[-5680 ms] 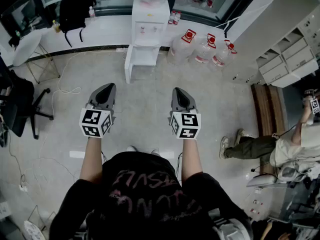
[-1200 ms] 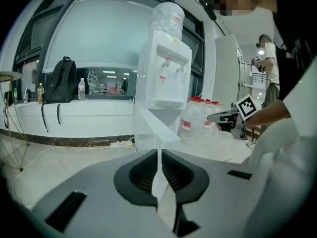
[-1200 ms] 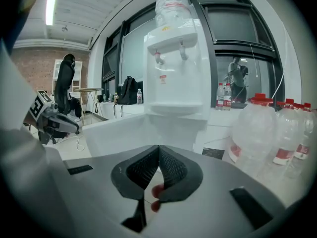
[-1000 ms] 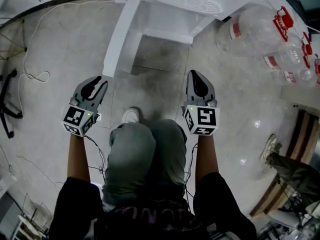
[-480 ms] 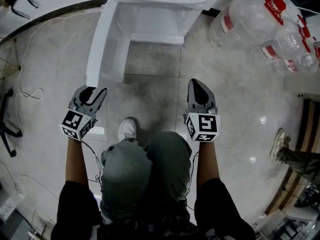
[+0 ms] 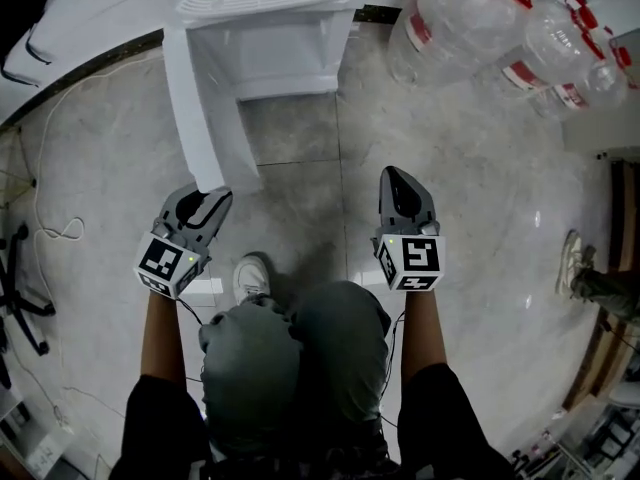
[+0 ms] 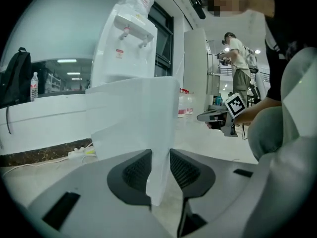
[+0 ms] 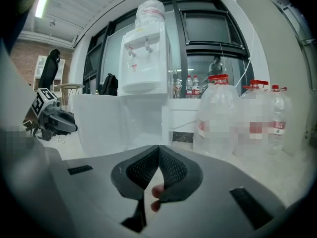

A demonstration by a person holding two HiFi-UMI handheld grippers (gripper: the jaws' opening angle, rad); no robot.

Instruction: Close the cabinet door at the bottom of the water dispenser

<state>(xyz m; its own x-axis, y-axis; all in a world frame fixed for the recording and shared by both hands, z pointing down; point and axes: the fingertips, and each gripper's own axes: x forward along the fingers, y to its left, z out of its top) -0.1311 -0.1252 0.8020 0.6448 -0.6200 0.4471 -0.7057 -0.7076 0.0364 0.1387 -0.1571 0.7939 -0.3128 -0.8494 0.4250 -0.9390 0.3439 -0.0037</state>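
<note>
The left gripper [image 7: 161, 161] is closing its jaws on the free edge of the white cabinet door [image 6: 205, 118], and the pads are meeting its two faces. The door is standing wide open. It is hanging from the left side of the base of the water dispenser [image 6: 265, 3] and reaching out across the floor [image 6: 470, 198] toward the person, so that its outer end is sitting in the left gripper.

The right gripper [image 6: 398, 180] is hovering above the floor, well apart from the door and to its right. Its jaws are resting together at the tips and holding nothing.

The person is crouching, with both knees between the two grippers and a white shoe [image 6: 250, 276] near the door's outer end. Large water bottles [image 6: 450, 23] are standing on the floor just right of the dispenser.
</note>
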